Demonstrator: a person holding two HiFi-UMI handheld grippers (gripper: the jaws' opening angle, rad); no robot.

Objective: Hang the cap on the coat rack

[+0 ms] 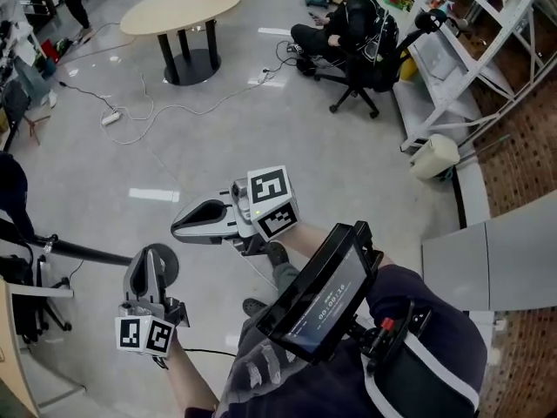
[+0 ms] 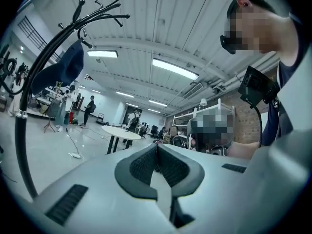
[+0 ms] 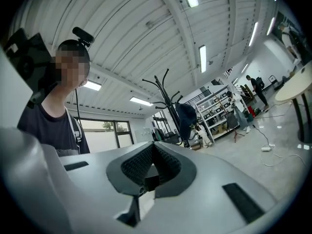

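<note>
A dark blue cap (image 2: pixel 61 72) hangs from a hook of the black coat rack (image 2: pixel 22 130), high at the left of the left gripper view. In the right gripper view the cap (image 3: pixel 186 118) hangs on the rack (image 3: pixel 168 101) in the distance, straight past the jaws. My left gripper (image 1: pixel 153 255) is low in the head view, pointing up, its jaws shut and empty. The right gripper (image 1: pixel 178 227) points left above it, also shut with nothing between its pads. Both are well away from the cap.
A round beige table (image 1: pixel 183 7) stands far ahead, with cables (image 1: pixel 130 116) trailing over the floor before it. A person sits in an office chair (image 1: pixel 357 33) at the upper right beside metal shelving (image 1: pixel 470 50). A white container (image 1: pixel 433 155) lies below the shelving.
</note>
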